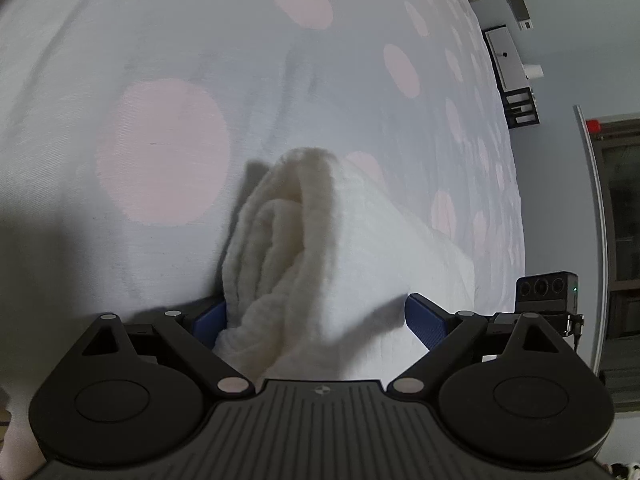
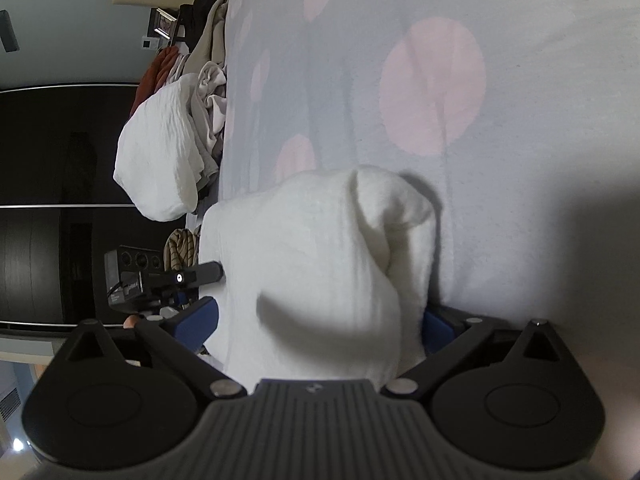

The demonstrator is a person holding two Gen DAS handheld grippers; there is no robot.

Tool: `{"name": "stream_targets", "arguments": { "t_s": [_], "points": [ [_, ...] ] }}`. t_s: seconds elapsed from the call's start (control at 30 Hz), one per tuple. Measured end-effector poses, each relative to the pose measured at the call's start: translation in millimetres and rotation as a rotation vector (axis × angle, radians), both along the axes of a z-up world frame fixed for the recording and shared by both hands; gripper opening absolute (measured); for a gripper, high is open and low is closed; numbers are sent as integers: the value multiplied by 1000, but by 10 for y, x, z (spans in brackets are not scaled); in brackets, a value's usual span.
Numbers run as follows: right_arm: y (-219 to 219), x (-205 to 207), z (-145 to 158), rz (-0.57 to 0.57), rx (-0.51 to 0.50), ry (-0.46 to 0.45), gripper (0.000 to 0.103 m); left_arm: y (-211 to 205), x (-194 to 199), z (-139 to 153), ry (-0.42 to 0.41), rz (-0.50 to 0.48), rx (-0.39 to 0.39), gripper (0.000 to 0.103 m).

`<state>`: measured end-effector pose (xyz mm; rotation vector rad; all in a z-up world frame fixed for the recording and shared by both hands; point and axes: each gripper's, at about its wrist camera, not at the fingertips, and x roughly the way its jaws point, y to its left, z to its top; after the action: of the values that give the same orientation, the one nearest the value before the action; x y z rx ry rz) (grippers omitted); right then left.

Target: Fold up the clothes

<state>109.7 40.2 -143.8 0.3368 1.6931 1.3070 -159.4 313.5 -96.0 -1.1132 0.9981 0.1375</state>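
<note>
A thick white fleecy garment (image 1: 304, 248) lies folded in several layers on the bed. My left gripper (image 1: 316, 318) is wide open, its blue pads (image 1: 426, 326) on either side of the folded bundle. In the right wrist view the same white garment (image 2: 320, 264) fills the space between the blue pads (image 2: 196, 322) of my right gripper (image 2: 316, 326), which is also wide open around it. The other gripper (image 2: 136, 276) shows at the left of that view. Neither gripper pinches the cloth.
The bed sheet (image 1: 168, 80) is pale grey-blue with large pink dots. A pile of unfolded clothes (image 2: 172, 120) in white, beige, rust and black lies at the bed's far edge. A striped garment (image 2: 182, 248) lies near it. A dark wardrobe (image 2: 48, 200) stands beyond.
</note>
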Motion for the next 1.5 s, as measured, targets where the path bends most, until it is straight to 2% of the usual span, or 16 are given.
{"name": "stream_targets", "arguments": {
  "t_s": [0.03,0.07,0.17,0.2,0.33,0.43,0.73,1.07,1.3,1.5],
  "points": [
    [11,-14,2,2,1,-4,103,-21,-7,11,4,-4,12,66],
    [23,-27,5,4,2,-8,103,-41,-14,21,6,-7,23,57],
    [46,-65,14,2,-1,-23,97,-58,-35,47,-6,6,14,42],
    [41,-73,20,-8,-12,-31,93,-74,-32,66,-9,2,26,40],
    [11,-70,-1,-40,-62,-44,51,-179,-2,187,-22,-25,104,32],
    [-14,-91,24,-48,-49,-63,42,-228,20,280,-18,-35,147,29],
    [-51,-92,261,-90,5,-104,39,-283,-21,576,-69,-24,190,28],
    [117,-151,844,-89,54,-133,39,-234,-291,1105,-116,42,254,28],
    [443,-417,1309,-40,131,-146,39,-109,-885,1555,-153,161,314,28],
    [1035,-944,1683,62,217,-145,39,61,-1626,1956,-113,292,404,28]
  ]
}}
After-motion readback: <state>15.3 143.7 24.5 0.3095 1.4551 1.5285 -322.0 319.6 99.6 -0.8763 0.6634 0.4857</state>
